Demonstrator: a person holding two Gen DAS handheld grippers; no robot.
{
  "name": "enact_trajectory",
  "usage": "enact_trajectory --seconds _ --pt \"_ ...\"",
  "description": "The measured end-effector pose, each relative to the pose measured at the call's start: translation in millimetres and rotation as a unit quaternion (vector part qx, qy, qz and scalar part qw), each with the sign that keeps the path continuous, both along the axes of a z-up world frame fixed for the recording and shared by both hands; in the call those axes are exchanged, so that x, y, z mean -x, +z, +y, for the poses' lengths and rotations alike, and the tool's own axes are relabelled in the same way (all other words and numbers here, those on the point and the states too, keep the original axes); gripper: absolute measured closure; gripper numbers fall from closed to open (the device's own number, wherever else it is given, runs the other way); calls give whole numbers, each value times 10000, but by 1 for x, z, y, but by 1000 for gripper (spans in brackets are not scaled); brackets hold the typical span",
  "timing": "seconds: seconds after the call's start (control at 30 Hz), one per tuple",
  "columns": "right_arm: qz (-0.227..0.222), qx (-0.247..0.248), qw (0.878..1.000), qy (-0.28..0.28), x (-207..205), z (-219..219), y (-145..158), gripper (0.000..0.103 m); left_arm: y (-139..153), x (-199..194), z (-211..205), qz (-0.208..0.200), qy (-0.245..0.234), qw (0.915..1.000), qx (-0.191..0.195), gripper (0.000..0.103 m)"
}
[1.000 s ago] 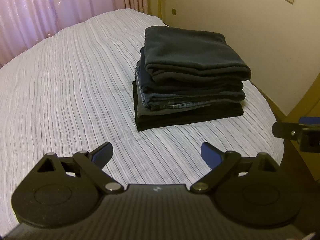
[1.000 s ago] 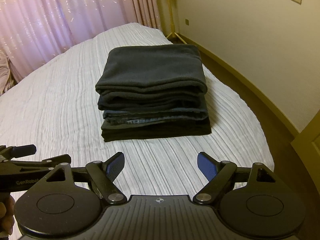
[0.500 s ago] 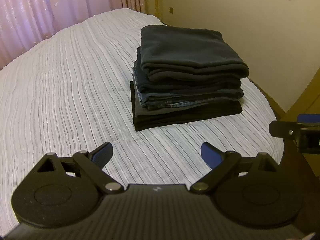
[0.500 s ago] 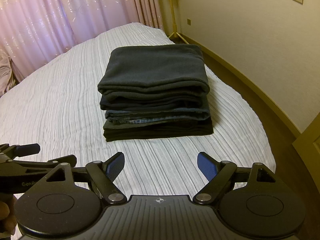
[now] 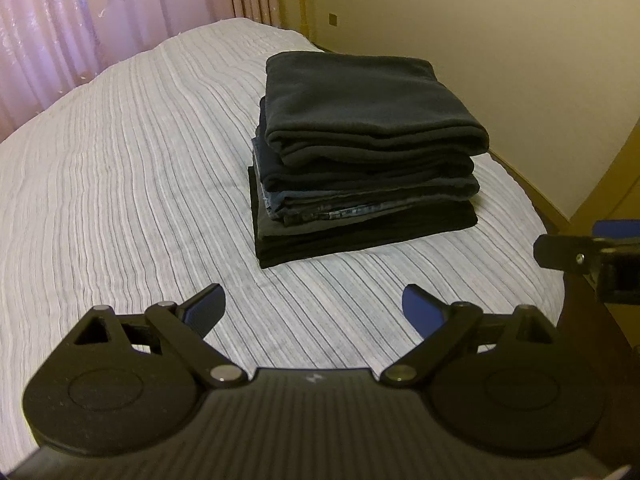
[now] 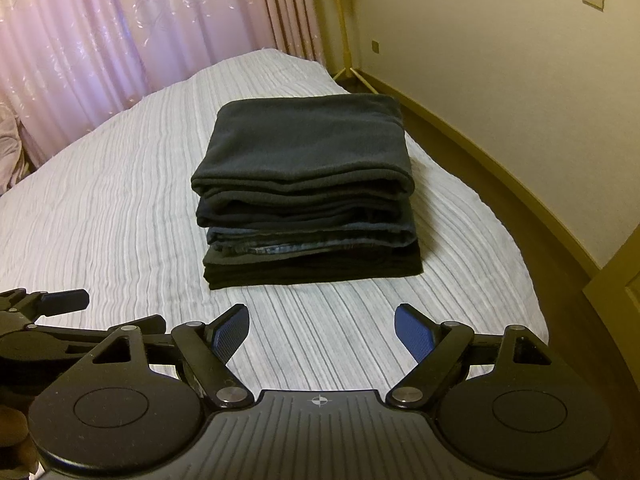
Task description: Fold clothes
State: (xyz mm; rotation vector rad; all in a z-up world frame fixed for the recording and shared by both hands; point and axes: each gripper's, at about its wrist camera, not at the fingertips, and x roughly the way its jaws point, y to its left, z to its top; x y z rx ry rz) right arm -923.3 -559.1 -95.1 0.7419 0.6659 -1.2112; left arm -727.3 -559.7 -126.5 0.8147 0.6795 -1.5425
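A neat stack of folded dark clothes lies on the striped white bed; a dark grey fleece is on top, jeans in the middle, a black garment at the bottom. It also shows in the right wrist view. My left gripper is open and empty, short of the stack. My right gripper is open and empty, also short of the stack. The right gripper's tip shows at the left view's right edge. The left gripper shows at the right view's lower left.
Pink curtains hang behind the bed. A cream wall and a strip of brown floor run along the bed's right side. A lamp stand is in the far corner.
Both grippers have drifted slightly, so the stack sits a little lower in the right view and more to the left in the left view. The clothes have not moved.
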Motion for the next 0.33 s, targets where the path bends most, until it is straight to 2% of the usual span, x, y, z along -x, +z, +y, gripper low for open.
enact_trajectory --seconds 0.33 --pt "2 -8 10000 -87 5 -2 1 20 0 8 -2 -12 -90 10000 28 9"
